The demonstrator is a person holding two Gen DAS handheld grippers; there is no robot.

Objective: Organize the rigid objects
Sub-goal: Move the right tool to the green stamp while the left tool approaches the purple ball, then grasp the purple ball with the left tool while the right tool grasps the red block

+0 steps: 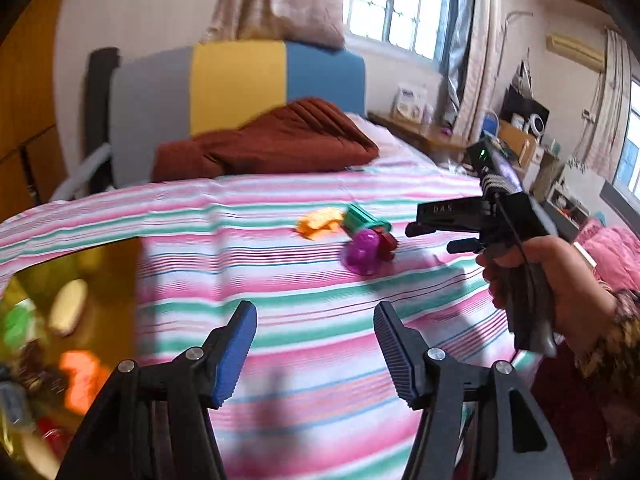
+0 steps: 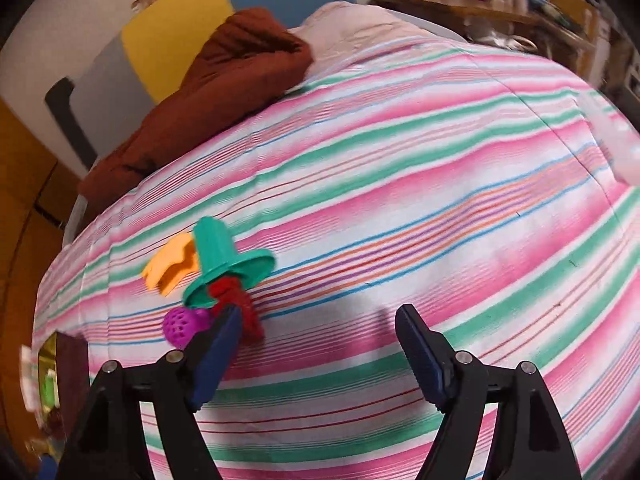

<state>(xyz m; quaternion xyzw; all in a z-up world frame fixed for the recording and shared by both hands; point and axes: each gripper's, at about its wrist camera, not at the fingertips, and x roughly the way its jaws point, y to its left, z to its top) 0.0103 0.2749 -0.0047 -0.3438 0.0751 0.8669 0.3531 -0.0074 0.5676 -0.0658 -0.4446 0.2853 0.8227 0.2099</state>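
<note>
A small heap of toys lies on the striped bedspread [image 1: 320, 280]: a green flanged piece [image 1: 362, 220] [image 2: 224, 264], an orange piece [image 1: 320, 222] [image 2: 172, 270], a purple perforated ball [image 1: 362, 256] [image 2: 182, 326] and a red piece [image 1: 388, 242] [image 2: 240, 304]. My left gripper [image 1: 316, 348] is open over bare bedspread, well short of the heap, nothing between its fingers. My right gripper [image 2: 320, 354] is open too; its left finger [image 2: 218, 356] overlaps the red piece and ball in the picture. The same gripper [image 1: 436, 232], held by a hand [image 1: 560, 280], shows at the right of the left wrist view.
A yellow bin [image 1: 68, 320] with several blurred items stands at the bed's left edge [image 2: 48, 380]. A brown quilt [image 1: 272, 140] [image 2: 208, 92] lies folded by the colour-block headboard [image 1: 236, 84]. Shelves and a window are at the far right.
</note>
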